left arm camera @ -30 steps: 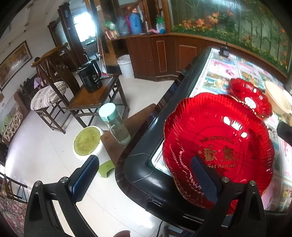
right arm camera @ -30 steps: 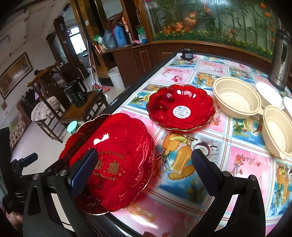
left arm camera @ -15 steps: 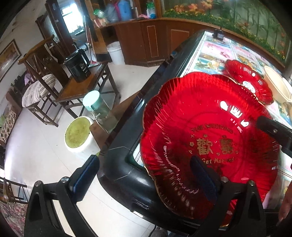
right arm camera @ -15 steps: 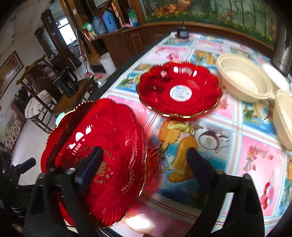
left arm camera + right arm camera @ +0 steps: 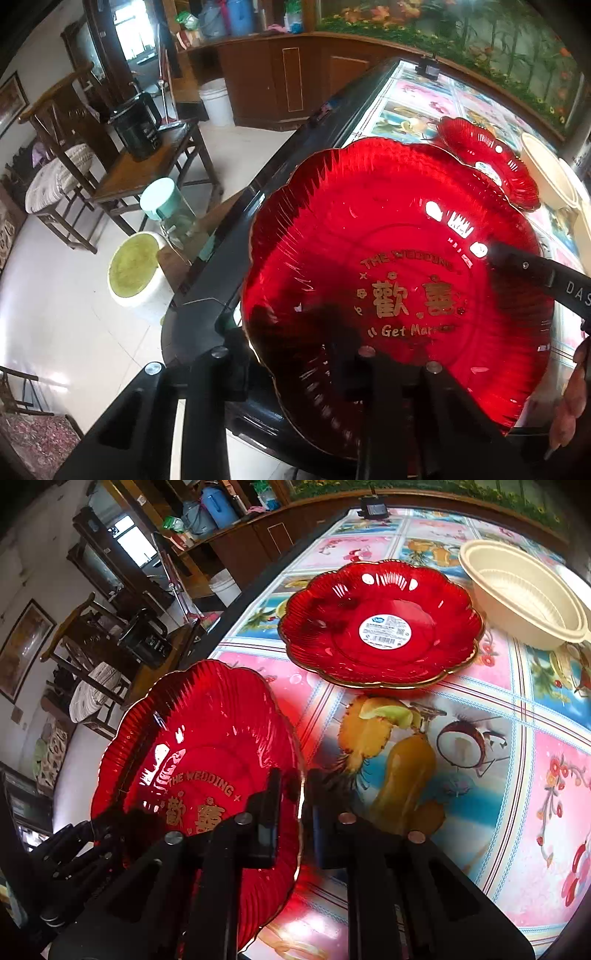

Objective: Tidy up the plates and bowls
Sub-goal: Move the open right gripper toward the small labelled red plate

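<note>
Two grippers pinch red scalloped plate [image 5: 207, 746], gold wedding lettering: right [image 5: 301, 812] clamped, left [image 5: 288, 354] closing.

A home dining room: wooden chairs [image 5: 55, 147], sideboard [image 5: 280, 77], fruit-print tablecloth [image 5: 424, 757].

We are seeing a mint-lidded bottle [image 5: 168, 212] standing by a wooden side table [image 5: 147, 173]; a black kettle [image 5: 138, 129] sitting on it; a white bucket [image 5: 218, 101] standing beyond.
</note>
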Demonstrator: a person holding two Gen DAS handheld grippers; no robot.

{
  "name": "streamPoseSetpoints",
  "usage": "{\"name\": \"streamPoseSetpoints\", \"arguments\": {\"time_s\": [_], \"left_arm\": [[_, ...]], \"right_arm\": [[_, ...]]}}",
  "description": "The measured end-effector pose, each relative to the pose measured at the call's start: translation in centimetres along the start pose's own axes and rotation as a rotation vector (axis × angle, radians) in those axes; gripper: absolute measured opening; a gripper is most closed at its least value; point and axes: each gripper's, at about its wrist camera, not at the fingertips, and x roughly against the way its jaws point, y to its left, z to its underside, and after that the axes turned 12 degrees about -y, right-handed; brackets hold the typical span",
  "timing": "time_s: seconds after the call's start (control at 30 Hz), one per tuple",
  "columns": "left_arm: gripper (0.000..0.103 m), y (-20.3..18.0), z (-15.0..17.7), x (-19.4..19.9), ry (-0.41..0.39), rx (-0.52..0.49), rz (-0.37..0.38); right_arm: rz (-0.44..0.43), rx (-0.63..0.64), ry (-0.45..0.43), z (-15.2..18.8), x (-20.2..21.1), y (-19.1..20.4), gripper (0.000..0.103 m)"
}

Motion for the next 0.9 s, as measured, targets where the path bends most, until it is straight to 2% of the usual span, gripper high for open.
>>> {"name": "streamPoseSetpoints", "arguments": {"time_s": [0.4,0.7,0.9], "left_arm": [[0.026,-0.2,-0.2,0.7,-0.015,-0.032,0.014],[0.026,-0.4,-1.9,5.6,-0.144,-0.06,0.004],[0.026,-1.2,-2.3,6.8,-0.18,-0.089,0.015]], "right_arm": [[0.012,0.052,-0.049,0.2,0.9,0.0,0.01],[-0.005,0.143,-0.199,-0.6,6.3,1.5,0.01],[-0.002,0.134,-0.234,-1.2,8.2,1.0,0.01]]}}
